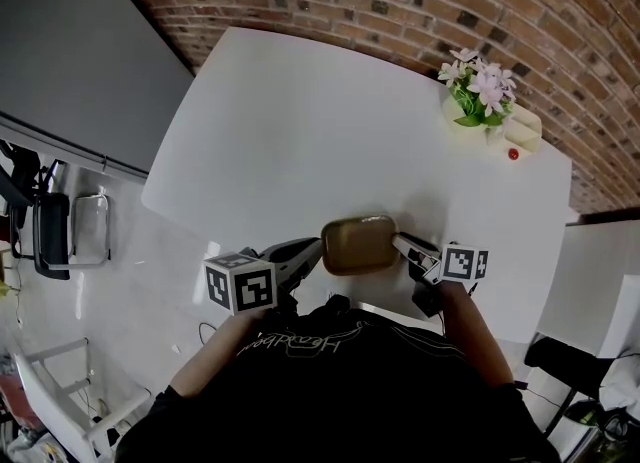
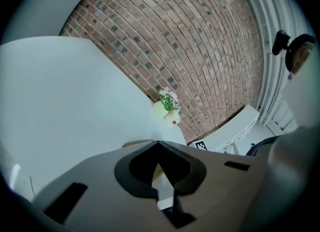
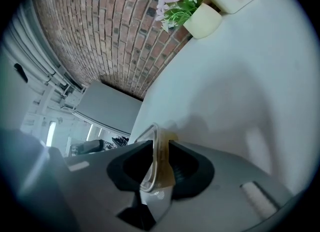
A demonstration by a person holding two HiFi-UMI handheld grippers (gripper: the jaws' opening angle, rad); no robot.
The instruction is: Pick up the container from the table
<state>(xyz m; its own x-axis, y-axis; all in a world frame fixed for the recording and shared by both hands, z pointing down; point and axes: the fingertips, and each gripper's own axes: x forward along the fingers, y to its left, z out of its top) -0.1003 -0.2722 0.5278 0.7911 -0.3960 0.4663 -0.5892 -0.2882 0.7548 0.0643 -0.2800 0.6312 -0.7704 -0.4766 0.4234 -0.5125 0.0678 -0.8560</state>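
A golden-brown container point(image 1: 358, 244) with rounded corners sits at the near edge of the white table point(image 1: 300, 121), between my two grippers. My left gripper point(image 1: 312, 251) meets its left end. In the left gripper view the jaws point(image 2: 159, 146) stand nearly together, with a brown sliver of the container point(image 2: 136, 144) in and just past the gap. My right gripper point(image 1: 400, 243) is at the container's right end. In the right gripper view the container's clear rim and brown wall point(image 3: 156, 161) run between the jaws of that gripper point(image 3: 157, 146), which close on it.
A pot of pink flowers point(image 1: 478, 91) and a pale box with a red button point(image 1: 520, 136) stand at the table's far right corner, against the brick wall. A chair point(image 1: 60, 231) stands on the floor to the left.
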